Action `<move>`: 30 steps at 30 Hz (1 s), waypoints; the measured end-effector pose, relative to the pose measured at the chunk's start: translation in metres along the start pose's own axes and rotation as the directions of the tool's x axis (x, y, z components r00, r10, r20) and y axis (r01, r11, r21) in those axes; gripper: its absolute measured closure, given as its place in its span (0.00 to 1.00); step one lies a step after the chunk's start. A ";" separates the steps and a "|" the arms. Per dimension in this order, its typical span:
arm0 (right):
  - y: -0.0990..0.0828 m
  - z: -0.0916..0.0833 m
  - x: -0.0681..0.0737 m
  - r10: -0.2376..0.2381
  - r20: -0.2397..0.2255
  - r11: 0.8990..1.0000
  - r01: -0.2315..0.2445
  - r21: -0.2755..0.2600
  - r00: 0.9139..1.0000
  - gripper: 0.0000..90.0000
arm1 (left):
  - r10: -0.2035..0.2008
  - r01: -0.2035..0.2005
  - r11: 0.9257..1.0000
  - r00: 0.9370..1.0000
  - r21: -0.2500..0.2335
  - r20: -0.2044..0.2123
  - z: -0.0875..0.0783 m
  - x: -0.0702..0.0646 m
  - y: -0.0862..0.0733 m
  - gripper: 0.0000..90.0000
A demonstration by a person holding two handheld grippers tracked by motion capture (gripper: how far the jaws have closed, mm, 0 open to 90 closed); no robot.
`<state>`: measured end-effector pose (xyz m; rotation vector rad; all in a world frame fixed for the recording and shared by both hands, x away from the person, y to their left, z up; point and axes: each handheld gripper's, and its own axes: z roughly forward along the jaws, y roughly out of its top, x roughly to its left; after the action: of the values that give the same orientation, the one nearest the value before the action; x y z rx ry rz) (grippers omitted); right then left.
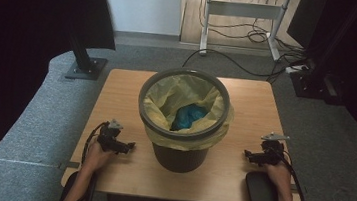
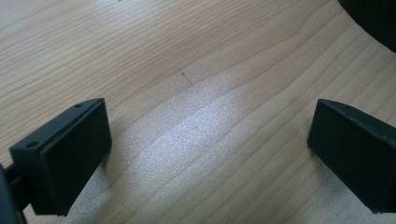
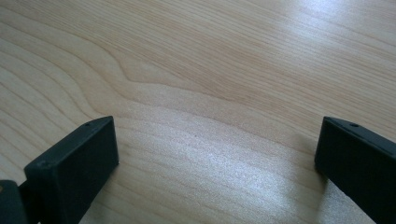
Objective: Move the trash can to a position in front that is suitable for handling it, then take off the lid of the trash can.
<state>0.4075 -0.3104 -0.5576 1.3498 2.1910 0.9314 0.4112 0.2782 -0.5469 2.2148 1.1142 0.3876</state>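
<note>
Left gripper (image 1: 129, 146), held in the person's left hand (image 1: 94, 156), rests low over the wooden table (image 1: 117, 94) with its jaws spread wide and nothing between them; in the left gripper view the two black jaws stand far apart above bare wood grain, and the dark base of the waste bin (image 2: 373, 21) curves into the upper right corner, just ahead of the jaw on that side. Right gripper (image 1: 247, 153), held in the right hand (image 1: 278, 174), likewise lies close to the tabletop, jaws wide apart and empty; the right gripper view shows plain wood (image 3: 210, 84) between and beyond them. Both grippers point inward at the waste bin (image 1: 179, 156), which stands between them, near each but touching neither. A yellow liner bag (image 1: 167, 97) is folded over the bin's rim, and a crumpled blue item (image 1: 188, 116) lies inside. Beyond the table's far edge, grey carpet (image 1: 314, 130) and trailing cables (image 1: 253, 35)
</note>
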 end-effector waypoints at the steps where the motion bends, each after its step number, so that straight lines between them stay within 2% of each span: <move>1: 0.000 0.000 0.000 0.000 0.000 1.000 0.000 0.000 1.000 0.00 | 0.000 0.000 1.000 1.000 0.000 0.000 0.000 0.000 0.000 0.00; 11: -0.001 0.000 0.001 0.000 0.002 1.000 0.000 0.000 1.000 0.00 | 0.002 -0.002 1.000 1.000 0.007 0.006 0.000 0.001 0.001 0.00; 17: -0.001 -0.001 0.001 -0.001 0.000 1.000 0.001 0.001 1.000 0.00 | -0.006 0.006 0.999 1.000 0.043 0.002 -0.001 0.002 0.006 0.01; 19: -0.001 -0.001 0.001 -0.001 -0.001 1.000 0.001 0.001 1.000 0.00 | -0.011 0.010 0.999 1.000 0.048 0.007 -0.002 0.003 0.007 0.02; 22: -0.001 -0.001 0.001 -0.002 -0.002 1.000 0.002 0.001 1.000 0.00 | -0.043 0.042 0.998 0.999 0.050 0.007 -0.003 0.005 0.008 0.01; 27: -0.001 -0.001 0.001 -0.004 -0.003 1.000 0.004 0.000 1.000 0.00 | -0.052 0.051 0.998 0.999 0.040 0.016 -0.010 0.008 0.011 0.01; 30: -0.001 -0.001 0.001 -0.004 -0.003 1.000 0.004 0.000 1.000 0.00 | -0.063 0.062 0.997 0.997 0.043 0.038 -0.015 0.008 0.015 0.02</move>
<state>0.4055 -0.3099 -0.5577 1.3440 2.1953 0.9331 0.4178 0.2835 -0.5261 2.2079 1.1775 0.2960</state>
